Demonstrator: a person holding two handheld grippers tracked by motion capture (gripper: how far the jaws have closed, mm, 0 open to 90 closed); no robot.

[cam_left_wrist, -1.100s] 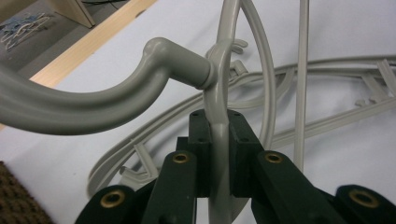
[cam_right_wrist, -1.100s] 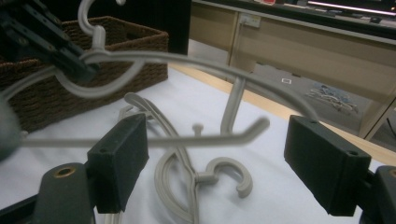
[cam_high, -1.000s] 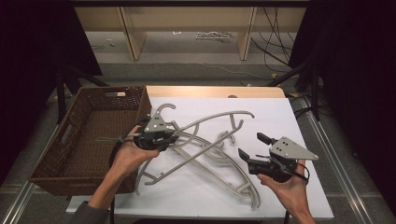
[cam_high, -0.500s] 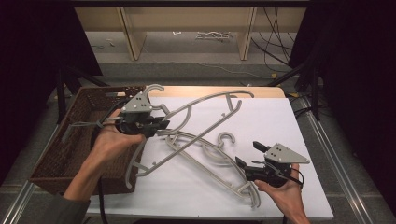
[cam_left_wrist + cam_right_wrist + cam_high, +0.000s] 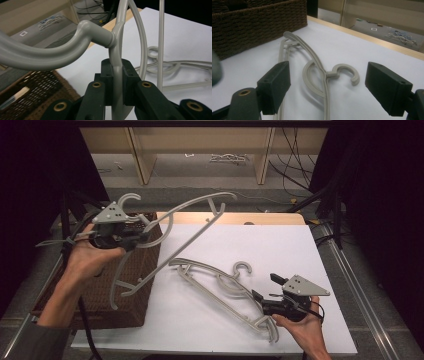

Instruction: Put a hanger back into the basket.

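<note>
My left gripper (image 5: pixel 141 238) is shut on the neck of a grey plastic hanger (image 5: pixel 192 207), just below its hook. It holds the hanger tilted in the air over the right edge of the brown wicker basket (image 5: pixel 145 270). In the left gripper view the pads (image 5: pixel 128 80) clamp the hanger's stem (image 5: pixel 117 62). A second grey hanger (image 5: pixel 215 277) lies flat on the white sheet (image 5: pixel 270 245). My right gripper (image 5: pixel 265 288) stands open near that hanger's lower end. In the right gripper view the lying hanger (image 5: pixel 318 65) runs between the spread jaws, untouched.
The wicker basket (image 5: pixel 257 22) sits at the table's left edge, partly under the raised hanger. The white sheet covers the table to the right. Shelving and cables stand behind the table's far edge.
My left gripper has carried its hanger up and to the left, off the other hanger and over the basket. The right gripper has barely shifted.
</note>
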